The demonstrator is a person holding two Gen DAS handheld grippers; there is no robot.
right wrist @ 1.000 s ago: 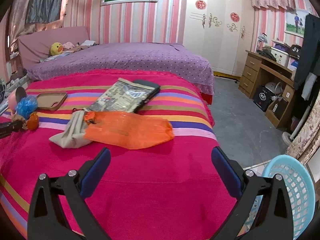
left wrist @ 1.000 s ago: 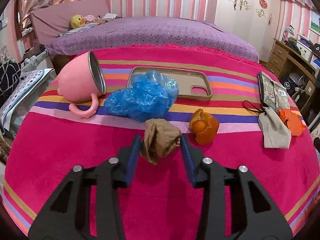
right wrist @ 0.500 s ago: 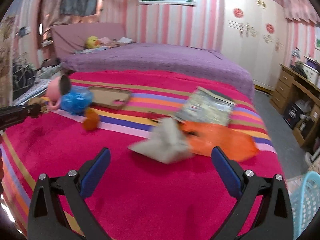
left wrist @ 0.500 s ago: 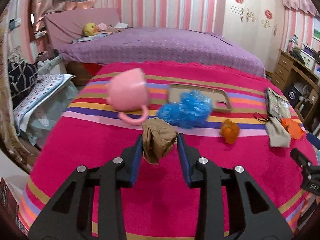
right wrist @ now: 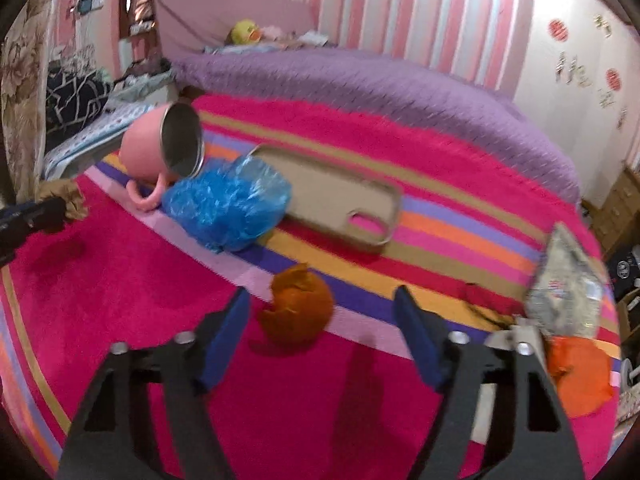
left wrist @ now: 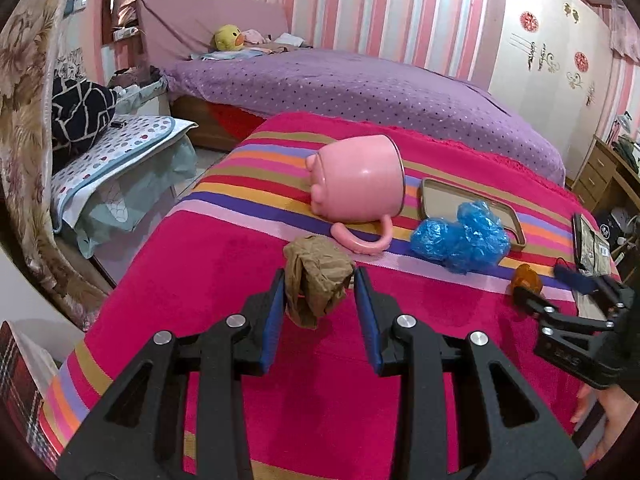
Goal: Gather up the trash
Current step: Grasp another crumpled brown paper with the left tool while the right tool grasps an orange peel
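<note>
Jaws of the left gripper (left wrist: 320, 284) pinch a crumpled brown paper wad (left wrist: 318, 278) above the striped blanket (left wrist: 224, 280); it looks light and springy. Right gripper (right wrist: 322, 320) jaws have just been closing around the orange peel (right wrist: 298, 312) lying on the blanket, not yet touching it. Curled, soft and light, the peel should crush easily, so I would take it across its middle.

On the bed (right wrist: 120, 280), from upper left toward lower right of the right wrist frame: mug (right wrist: 160, 148) on its side, bag (right wrist: 228, 204) just right of it and overlapping the phone case (right wrist: 332, 200), peel (right wrist: 298, 308) lower centre, packet (right wrist: 568, 284) at far right.
</note>
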